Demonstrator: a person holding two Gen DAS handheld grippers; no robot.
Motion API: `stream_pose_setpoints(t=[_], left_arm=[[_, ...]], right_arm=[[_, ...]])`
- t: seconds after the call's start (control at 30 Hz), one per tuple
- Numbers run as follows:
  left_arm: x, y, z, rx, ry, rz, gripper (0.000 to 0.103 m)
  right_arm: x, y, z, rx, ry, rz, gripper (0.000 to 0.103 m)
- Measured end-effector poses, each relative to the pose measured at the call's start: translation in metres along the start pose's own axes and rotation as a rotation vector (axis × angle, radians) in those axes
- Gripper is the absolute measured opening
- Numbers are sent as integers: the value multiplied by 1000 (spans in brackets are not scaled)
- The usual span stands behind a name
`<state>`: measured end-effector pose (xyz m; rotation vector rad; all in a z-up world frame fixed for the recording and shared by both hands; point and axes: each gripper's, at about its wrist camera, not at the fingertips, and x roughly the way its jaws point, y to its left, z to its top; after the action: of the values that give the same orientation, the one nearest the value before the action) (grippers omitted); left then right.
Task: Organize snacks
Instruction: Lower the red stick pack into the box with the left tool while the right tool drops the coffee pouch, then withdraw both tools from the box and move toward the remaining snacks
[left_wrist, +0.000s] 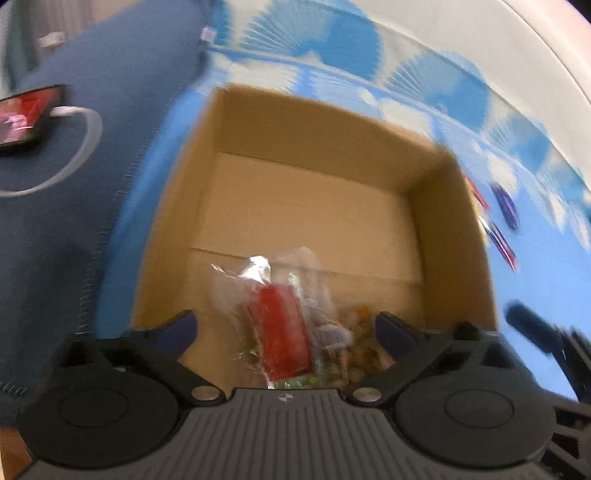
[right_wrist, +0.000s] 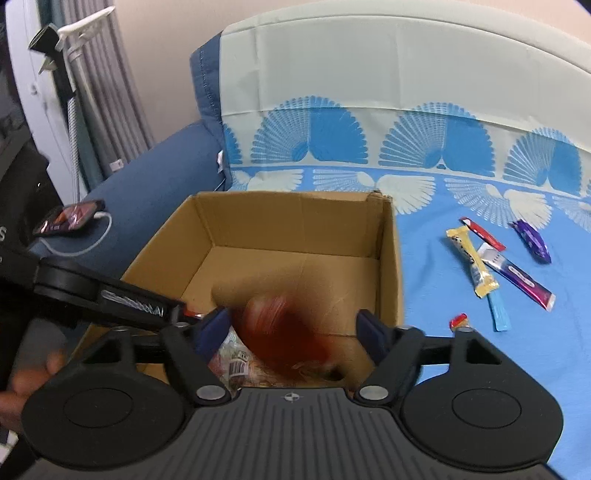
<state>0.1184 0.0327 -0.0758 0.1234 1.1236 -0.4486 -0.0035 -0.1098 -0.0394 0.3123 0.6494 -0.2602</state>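
Blue fan-print bedding carries my cardboard box (right_wrist: 295, 236). Both claws, left (left_wrist: 284, 325) and right (right_wrist: 291, 326), gape wide, holding nothing. Between their tips a blurred red snack packet (left_wrist: 282, 332) in crinkly clear wrap sits inside the box.

One cardboard box (right_wrist: 295, 221), perhaps six loose snack bars (right_wrist: 476, 266).

A matt brown cardboard box (right_wrist: 295, 236) sits on a printed blue-and-white cloth sheet (right_wrist: 461, 350); crinkled clear plastic wrap (left_wrist: 266, 273) glints around a red snack inside. At right, glossy foil-like snack wrappers (right_wrist: 517, 277) lie on the cloth. Far left, a glossy-screened phone (right_wrist: 70, 218) rests on matt navy stitched fabric (left_wrist: 129, 110). Gripper bodies are matt black plastic with metal pivot pins (right_wrist: 210, 392).
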Motion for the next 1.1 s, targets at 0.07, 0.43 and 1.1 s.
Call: stream_pose_setpoints(t=[0.07,0.43,1.1], left_arm=[[-7,5,-2,-7,-4,-11,103],[-62,18,-52,-60,-27,45,103],[-156,-13,-132,56,-210,71,103]], right_arm=[[-5,0,1,11,1,13,80],[-61,22,-19,14,18,-16,90],[-175,47,-63,-45,-151,-57,96]])
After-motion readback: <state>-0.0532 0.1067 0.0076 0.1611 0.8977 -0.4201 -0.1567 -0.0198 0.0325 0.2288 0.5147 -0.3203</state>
